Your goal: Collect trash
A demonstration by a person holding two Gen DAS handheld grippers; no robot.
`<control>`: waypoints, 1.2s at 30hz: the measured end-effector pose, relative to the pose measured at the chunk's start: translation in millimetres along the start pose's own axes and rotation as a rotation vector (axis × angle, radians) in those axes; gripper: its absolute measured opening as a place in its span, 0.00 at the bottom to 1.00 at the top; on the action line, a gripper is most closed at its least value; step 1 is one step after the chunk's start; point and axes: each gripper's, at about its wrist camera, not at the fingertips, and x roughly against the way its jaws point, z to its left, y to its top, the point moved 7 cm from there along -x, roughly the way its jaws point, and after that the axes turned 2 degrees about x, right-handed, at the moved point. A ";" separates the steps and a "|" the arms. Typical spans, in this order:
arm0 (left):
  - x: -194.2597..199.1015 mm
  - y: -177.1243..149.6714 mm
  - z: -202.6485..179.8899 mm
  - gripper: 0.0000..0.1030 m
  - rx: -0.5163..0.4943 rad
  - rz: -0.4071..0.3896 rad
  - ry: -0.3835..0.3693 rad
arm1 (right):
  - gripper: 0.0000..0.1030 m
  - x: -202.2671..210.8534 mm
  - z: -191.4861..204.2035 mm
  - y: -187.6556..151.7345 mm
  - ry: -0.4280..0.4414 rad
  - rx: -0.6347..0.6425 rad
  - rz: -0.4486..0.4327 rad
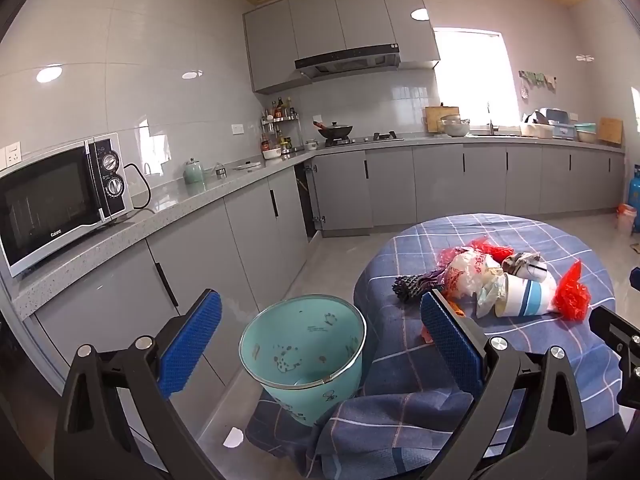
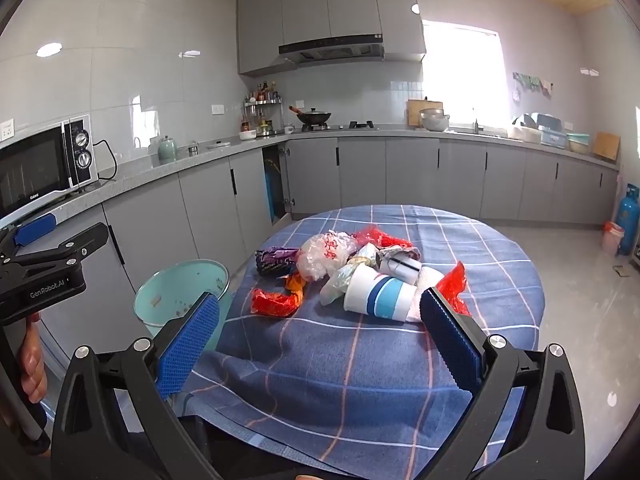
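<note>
A pile of trash lies on the round table with the blue checked cloth (image 2: 400, 360): a white and blue paper cup (image 2: 380, 294) on its side, a clear plastic bag (image 2: 326, 256), a purple wrapper (image 2: 276, 260), an orange-red wrapper (image 2: 276, 302) and red plastic (image 2: 454, 286). The cup also shows in the left wrist view (image 1: 524, 298). A teal waste bin (image 1: 304, 354) stands on the floor left of the table, also in the right wrist view (image 2: 176, 296). My left gripper (image 1: 320, 332) is open above the bin. My right gripper (image 2: 320, 332) is open and empty, in front of the pile.
A grey kitchen counter (image 1: 120, 240) with a microwave (image 1: 60, 204) runs along the left and back walls. One cabinet door (image 2: 276, 184) stands open. A blue gas cylinder (image 2: 626, 220) stands at the far right. My left gripper body (image 2: 48, 264) shows at the left.
</note>
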 end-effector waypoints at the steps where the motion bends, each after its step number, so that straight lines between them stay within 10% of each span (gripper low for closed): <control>1: 0.0 0.1 0.3 0.95 0.000 -0.001 0.000 | 0.96 0.0 0.1 -0.2 0.000 0.000 0.001; 36: -6.7 -4.2 5.9 0.95 -0.003 0.008 0.014 | 0.96 -2.5 2.9 -3.9 0.009 -0.002 0.019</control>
